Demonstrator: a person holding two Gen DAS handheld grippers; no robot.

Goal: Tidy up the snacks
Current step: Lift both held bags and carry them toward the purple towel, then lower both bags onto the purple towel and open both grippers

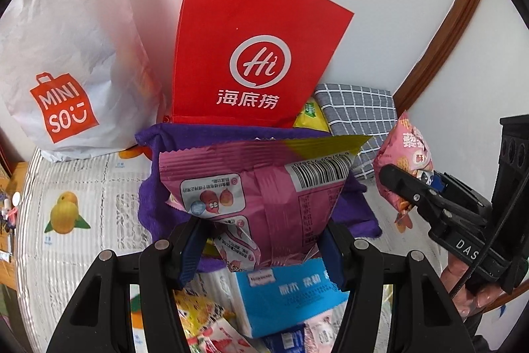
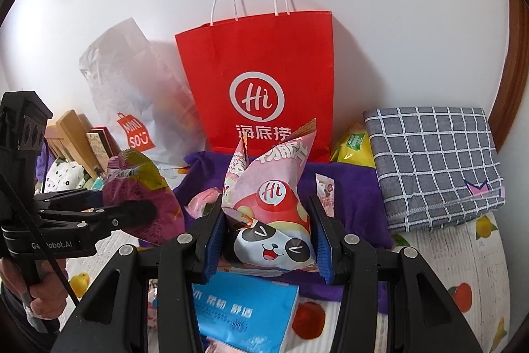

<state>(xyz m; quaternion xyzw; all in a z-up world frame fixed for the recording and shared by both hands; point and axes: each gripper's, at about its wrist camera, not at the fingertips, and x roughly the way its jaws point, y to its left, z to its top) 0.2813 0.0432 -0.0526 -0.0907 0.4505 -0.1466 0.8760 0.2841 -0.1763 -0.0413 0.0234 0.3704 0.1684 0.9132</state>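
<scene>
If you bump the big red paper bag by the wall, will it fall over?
Probably, yes. The red paper bag stands tall and thin and seems to lean on the wall, so a sideways push would likely tip it. Its sides look flat, so it may be nearly empty and light. The paper looks stiff enough to keep its shape.

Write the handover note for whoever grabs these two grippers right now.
Left gripper: shut on the purple-pink snack bag, held above the purple cloth.
Right gripper: shut on the pink panda snack bag, also lifted.
Both point toward the red paper bag standing against the wall, with the white Miniso bag to its left and a folded grey checked cloth to its right.
Done: two snacks picked up.
Left: neither held bag is stowed yet. More packets lie loose below the grippers by the blue tissue pack; a yellow packet sits beside the red bag.
</scene>
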